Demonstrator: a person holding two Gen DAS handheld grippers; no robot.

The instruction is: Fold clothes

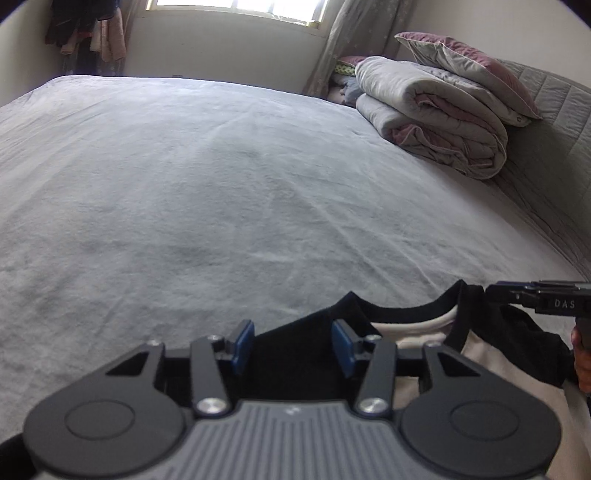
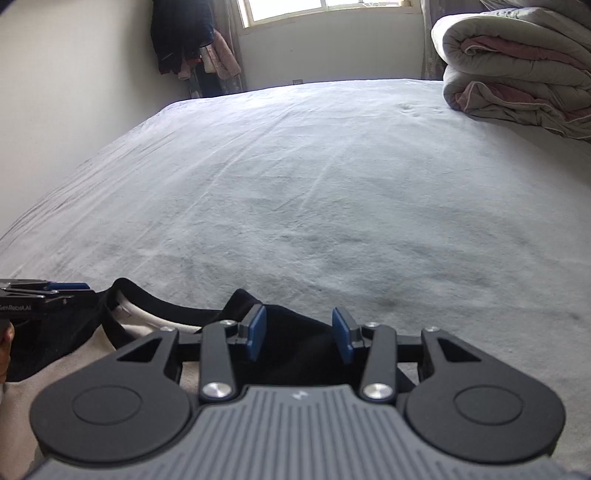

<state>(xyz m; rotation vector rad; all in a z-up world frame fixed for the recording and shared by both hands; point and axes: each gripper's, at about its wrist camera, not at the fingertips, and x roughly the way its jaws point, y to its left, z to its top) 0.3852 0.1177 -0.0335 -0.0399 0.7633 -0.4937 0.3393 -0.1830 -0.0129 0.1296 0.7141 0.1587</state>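
Observation:
A cream top with a black collar and black shoulders [image 1: 417,332] lies at the near edge of the bed [image 1: 221,184]. My left gripper [image 1: 293,332] stands open over one black shoulder; the fabric sits between the blue pads [image 1: 243,343] without being pinched. My right gripper [image 2: 299,325] is open in the same way over the other black shoulder [image 2: 295,354]. Each gripper shows from the side in the other's view: the right gripper [image 1: 495,293] by the collar, the left gripper [image 2: 86,286] at the far left edge. A hand [image 1: 581,362] holds the right one.
The grey bedspread [image 2: 332,184] stretches ahead, lightly creased. A folded quilt [image 1: 436,114] and a pillow [image 1: 469,70] are stacked at the far right by the padded headboard [image 1: 554,129]. Clothes hang in the far corner [image 2: 184,33] beside a window.

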